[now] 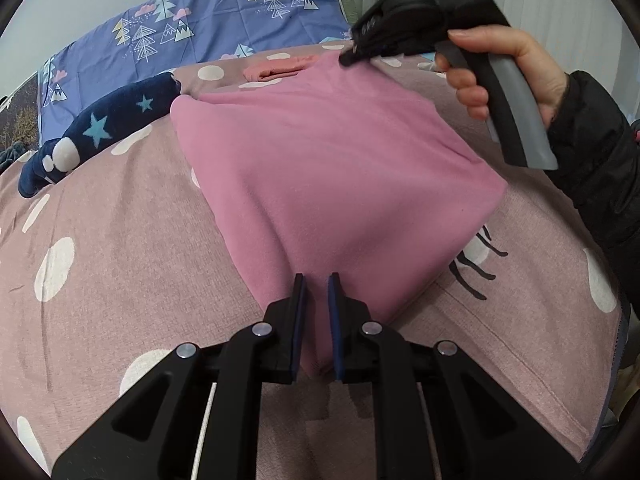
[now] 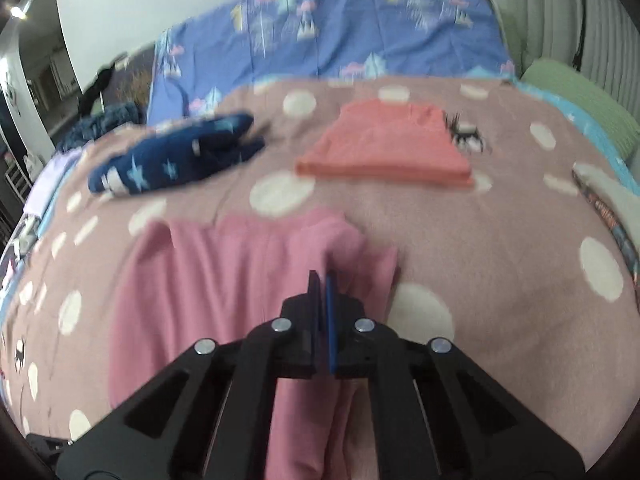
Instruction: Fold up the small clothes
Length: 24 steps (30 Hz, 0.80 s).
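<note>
While a pink garment (image 1: 328, 168) lies spread on the dotted bedcover (image 1: 120, 240), the left claw (image 1: 317, 292) grips its near corner — cloth bunched between the nearly closed blue pads. To the left rests a navy star-print piece (image 1: 100, 132); a folded coral piece (image 2: 388, 148) lies beyond. At the right, a hand (image 1: 508, 68) in a dark sleeve holds the right claw (image 2: 322, 284) — pinched shut on the pink garment's far edge, lifting it.

Bedspread (image 2: 500, 240) seemingly open right of pink cloth (image 2: 240, 280).
</note>
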### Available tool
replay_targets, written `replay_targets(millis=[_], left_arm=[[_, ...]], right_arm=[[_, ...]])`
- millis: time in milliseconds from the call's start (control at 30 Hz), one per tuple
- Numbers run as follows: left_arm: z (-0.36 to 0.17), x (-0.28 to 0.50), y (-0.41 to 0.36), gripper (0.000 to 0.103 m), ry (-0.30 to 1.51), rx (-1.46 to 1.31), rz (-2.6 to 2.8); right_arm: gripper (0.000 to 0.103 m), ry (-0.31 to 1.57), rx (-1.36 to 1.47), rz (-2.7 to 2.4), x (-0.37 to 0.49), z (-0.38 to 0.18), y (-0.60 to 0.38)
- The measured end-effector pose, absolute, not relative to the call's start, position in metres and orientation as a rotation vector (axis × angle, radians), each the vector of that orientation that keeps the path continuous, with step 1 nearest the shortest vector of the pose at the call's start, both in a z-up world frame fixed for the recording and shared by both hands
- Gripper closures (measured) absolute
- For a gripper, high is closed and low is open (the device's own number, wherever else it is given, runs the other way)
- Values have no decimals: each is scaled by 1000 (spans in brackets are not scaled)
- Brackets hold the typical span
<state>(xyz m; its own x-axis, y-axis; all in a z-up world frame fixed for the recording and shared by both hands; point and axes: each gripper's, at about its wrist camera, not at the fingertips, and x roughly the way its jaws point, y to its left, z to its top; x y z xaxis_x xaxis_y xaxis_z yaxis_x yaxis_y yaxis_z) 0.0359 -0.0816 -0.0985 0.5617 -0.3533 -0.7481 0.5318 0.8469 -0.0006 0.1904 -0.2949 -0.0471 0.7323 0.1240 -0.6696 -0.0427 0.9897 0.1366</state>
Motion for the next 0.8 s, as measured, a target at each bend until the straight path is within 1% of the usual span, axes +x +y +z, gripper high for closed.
replay_targets(millis=[33, 133, 200, 233, 267, 300, 333, 367, 433, 500, 567, 600, 633, 700, 800], left_arm=[[-98, 36, -81, 90, 824, 232, -529], [-99, 40, -78, 90, 836, 202, -544], [-99, 41, -75, 90, 840, 178, -555], [-99, 42, -74, 90, 843, 168, -560], [-99, 43, -72, 90, 847, 156, -565], [-99, 44, -72, 90, 850, 151, -568], [-99, 44, -72, 90, 852, 147, -571], [-99, 44, -71, 90, 852, 145, -572], [-99, 43, -72, 90, 850, 147, -571], [-99, 43, -72, 90, 849, 149, -571], [-99, 43, -72, 90, 848, 148, -571], [-99, 43, -72, 90, 848, 149, -571], [-100, 43, -72, 90, 847, 152, -570], [-100, 43, -74, 89, 848, 160, -569], [-98, 42, -75, 89, 840, 170, -559]], right_arm=[[100, 735, 113, 53, 196, -51, -303], [100, 867, 144, 62, 218, -89, -317], [98, 840, 110, 80, 214, -92, -316], [93, 813, 103, 77, 208, -86, -316], [81, 798, 109, 68, 202, -79, -318], [76, 780, 127, 73, 196, -72, -320], [75, 756, 158, 99, 184, -62, -322], [79, 738, 178, 137, 171, -53, -322], [83, 718, 185, 243, 141, -41, -313], [83, 725, 173, 349, 112, -41, -301], [83, 800, 131, 363, 88, -62, -287], [83, 884, 79, 312, 82, -87, -282], [88, 901, 51, 290, 77, -105, -280], [88, 864, 44, 283, 71, -106, -281], [89, 864, 54, 234, 67, -87, -275]])
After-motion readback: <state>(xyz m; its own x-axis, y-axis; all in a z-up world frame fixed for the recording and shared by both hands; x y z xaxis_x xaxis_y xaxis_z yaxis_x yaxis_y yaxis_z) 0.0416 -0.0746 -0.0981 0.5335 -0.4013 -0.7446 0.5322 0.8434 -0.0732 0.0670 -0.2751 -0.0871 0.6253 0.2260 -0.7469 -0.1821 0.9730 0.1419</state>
